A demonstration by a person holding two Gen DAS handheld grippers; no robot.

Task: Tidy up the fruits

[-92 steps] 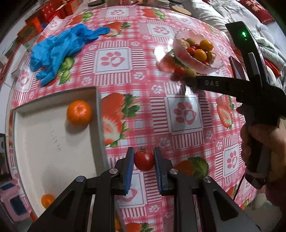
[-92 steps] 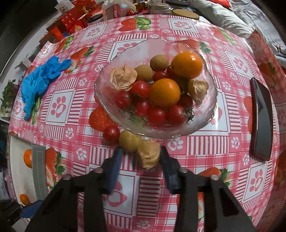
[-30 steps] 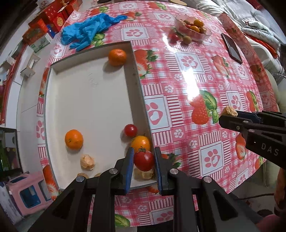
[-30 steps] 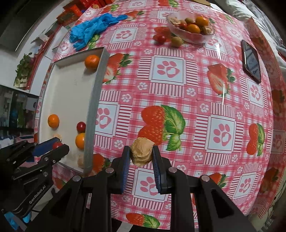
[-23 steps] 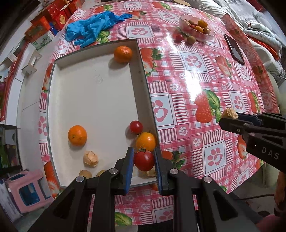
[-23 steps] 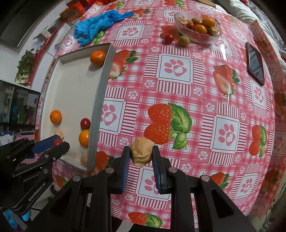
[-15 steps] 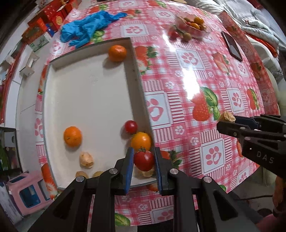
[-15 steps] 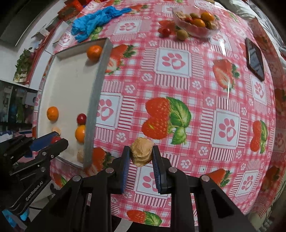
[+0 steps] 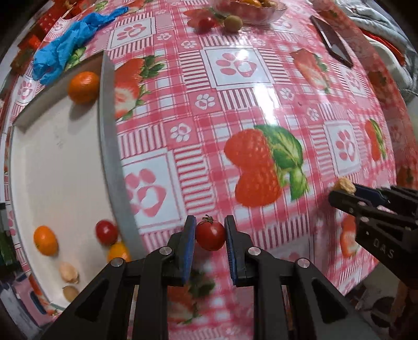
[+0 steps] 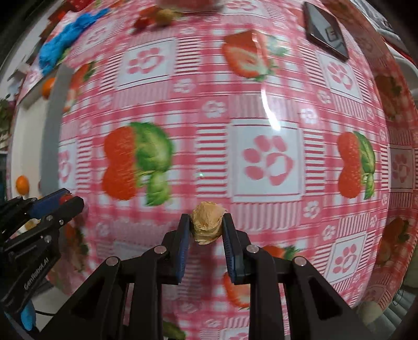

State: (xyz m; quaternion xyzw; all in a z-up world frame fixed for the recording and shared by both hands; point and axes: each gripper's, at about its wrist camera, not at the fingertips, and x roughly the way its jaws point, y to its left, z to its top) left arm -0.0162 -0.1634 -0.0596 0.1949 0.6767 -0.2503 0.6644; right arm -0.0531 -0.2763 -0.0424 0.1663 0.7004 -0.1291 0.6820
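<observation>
Gripping, left gripper [image 9: 210, 232]: clenched on a red cherry tomato [image 9: 210, 235], low centre of the left wrist view, above the tablecloth [image 9: 235, 117] just right of the tray wall.
Right gripper [image 10: 205, 230]: clamped on a tan papery husked fruit [image 10: 206, 226], low centre of the right wrist view, over the pink checked cloth.
Cross view: right gripper entered the left wrist frame at the right edge, husk showing at its tip; left gripper showed at the lower left of the right wrist frame.
Tray [image 9: 109, 146]: white, grey-walled, along the left side of the left wrist frame.
Tray contents: orange [image 9: 83, 86] in the upper corner against the wall; second orange [image 9: 45, 240] at lower left; red tomato [image 9: 106, 232] and a yellow-orange fruit [image 9: 117, 252] beside the wall; two pale husked fruits [image 9: 69, 272] near the bottom edge.
Bowl [image 9: 250, 13]: glass, cut off by the top edge, fruit inside; a red tomato and a green fruit [image 9: 233, 23] lay on the cloth just in front.
Blue gloves [image 9: 70, 44]: upper left, beyond the tray.
Phone [image 10: 326, 34]: dark, upper right of the right wrist frame.
Sharpness: cloth blurred in both views.
</observation>
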